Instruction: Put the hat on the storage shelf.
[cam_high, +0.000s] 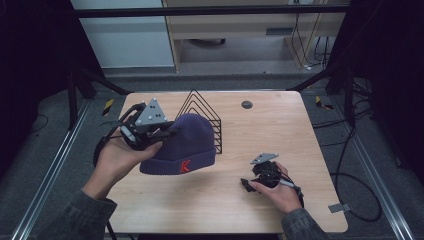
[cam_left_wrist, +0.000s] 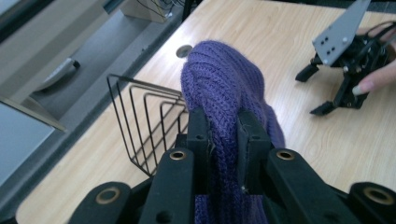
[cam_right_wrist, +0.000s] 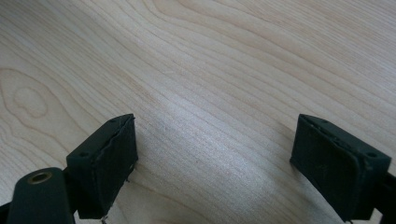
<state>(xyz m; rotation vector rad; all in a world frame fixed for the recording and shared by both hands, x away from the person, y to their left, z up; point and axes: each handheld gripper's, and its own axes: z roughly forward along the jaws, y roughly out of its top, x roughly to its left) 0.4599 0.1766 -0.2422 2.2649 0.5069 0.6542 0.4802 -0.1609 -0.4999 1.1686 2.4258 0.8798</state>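
Pale wood grain covers the table (cam_high: 280, 130), which stands in a dim room with dark frame posts around it and cables on the grey floor. Your left gripper (cam_left_wrist: 223, 135) is clamped on the purple knitted beanie (cam_left_wrist: 219, 79): in the left gripper view both black jaws press a fold of the ribbed wool between them, and the cloth bulges out above them. In the high view your left hand (cam_high: 117, 160) holds this gripper (cam_high: 170, 131) above the left part of the table, with the palm turned up and the jaws pointing to the right, into the upper part of the hat. The hat (cam_high: 187, 145) hangs from the grip just in front of the black wire rack (cam_high: 207, 117); whether its lower rim touches the wood I cannot tell. It is dark purple, with a thick folded cuff and a red letter K on the cuff facing you. Your right gripper (cam_right_wrist: 215, 168) is released: in the right gripper view its two jaws stand well apart, with bare table between them and nothing touching the pads. In the high view your right hand (cam_high: 280, 192) holds this gripper (cam_high: 246, 184) low over the right front part of the table, well apart from the hat, with the jaws pointing to the left. A small round grey cap (cam_high: 246, 104) is set in the table behind the rack.
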